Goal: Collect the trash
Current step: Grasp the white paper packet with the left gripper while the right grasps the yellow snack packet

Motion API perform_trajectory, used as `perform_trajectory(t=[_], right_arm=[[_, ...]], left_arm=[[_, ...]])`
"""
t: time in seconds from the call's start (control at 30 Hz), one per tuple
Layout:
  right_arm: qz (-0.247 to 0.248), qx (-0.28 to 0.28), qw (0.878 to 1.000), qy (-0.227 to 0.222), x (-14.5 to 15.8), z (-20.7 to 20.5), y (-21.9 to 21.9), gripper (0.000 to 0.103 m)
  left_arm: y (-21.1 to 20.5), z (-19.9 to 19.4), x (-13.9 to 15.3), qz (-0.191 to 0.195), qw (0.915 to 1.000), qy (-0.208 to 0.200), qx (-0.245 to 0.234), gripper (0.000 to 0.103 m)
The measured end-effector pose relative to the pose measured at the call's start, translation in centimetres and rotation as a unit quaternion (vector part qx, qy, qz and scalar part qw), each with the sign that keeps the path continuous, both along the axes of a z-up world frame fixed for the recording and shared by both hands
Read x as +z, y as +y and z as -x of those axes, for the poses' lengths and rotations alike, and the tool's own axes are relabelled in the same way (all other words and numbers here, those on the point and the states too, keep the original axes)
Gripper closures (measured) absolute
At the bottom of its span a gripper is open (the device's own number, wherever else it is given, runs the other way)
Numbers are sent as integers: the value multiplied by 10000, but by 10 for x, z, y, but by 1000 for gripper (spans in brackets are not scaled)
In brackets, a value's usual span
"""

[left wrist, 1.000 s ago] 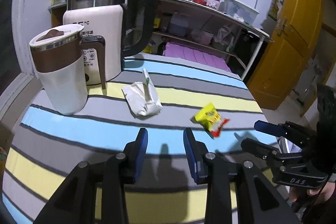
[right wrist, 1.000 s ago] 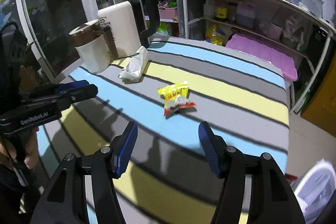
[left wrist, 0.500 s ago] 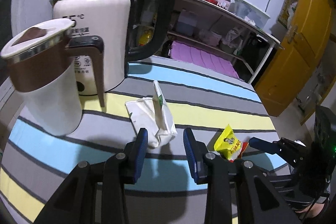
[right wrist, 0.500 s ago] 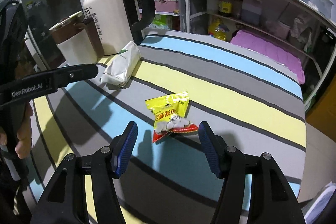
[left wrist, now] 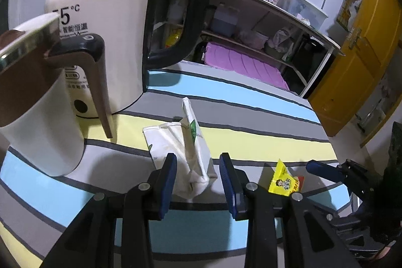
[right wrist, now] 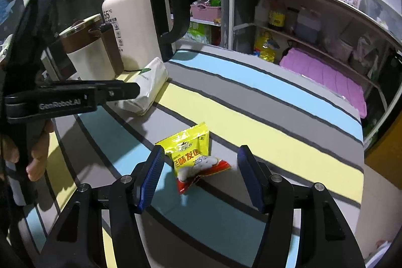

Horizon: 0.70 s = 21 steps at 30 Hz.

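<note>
Two close wrist views angled down over one shared striped tablecloth [left wrist: 251, 117]

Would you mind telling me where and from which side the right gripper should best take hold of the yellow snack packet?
Probably across its puffed middle, from above. The yellow snack packet lies flat on the striped tablecloth, already between the open pads of the right gripper. The crimped red end looks too thin.
</note>
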State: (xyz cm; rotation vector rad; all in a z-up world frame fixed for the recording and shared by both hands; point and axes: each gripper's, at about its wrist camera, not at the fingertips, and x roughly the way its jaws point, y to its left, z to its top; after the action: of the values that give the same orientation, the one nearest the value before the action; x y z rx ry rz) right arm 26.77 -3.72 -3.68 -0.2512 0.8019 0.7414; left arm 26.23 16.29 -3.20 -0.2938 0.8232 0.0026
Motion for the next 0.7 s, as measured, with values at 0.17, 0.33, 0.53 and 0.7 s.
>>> perform_trajectory(t=[0.17, 0.33, 0.53, 0.7], right_arm=[[162, 236, 9996, 78, -11, -4, 8, 42], [270, 278, 9992, 107, -17, -7, 11, 42], [256, 301, 9986, 342, -21, -11, 13, 52], [204, 249, 9986, 426, -20, -9, 12, 58]], left_arm=[[-3, -10, -6, -10, 9999, 55, -100, 74], [-4, -7, -6, -34, 9999, 51, -147, 90], [-6, 10, 0, -86, 9996, -88, -251, 90], [-9, 22, 8, -85, 9993, -183, -306, 90]])
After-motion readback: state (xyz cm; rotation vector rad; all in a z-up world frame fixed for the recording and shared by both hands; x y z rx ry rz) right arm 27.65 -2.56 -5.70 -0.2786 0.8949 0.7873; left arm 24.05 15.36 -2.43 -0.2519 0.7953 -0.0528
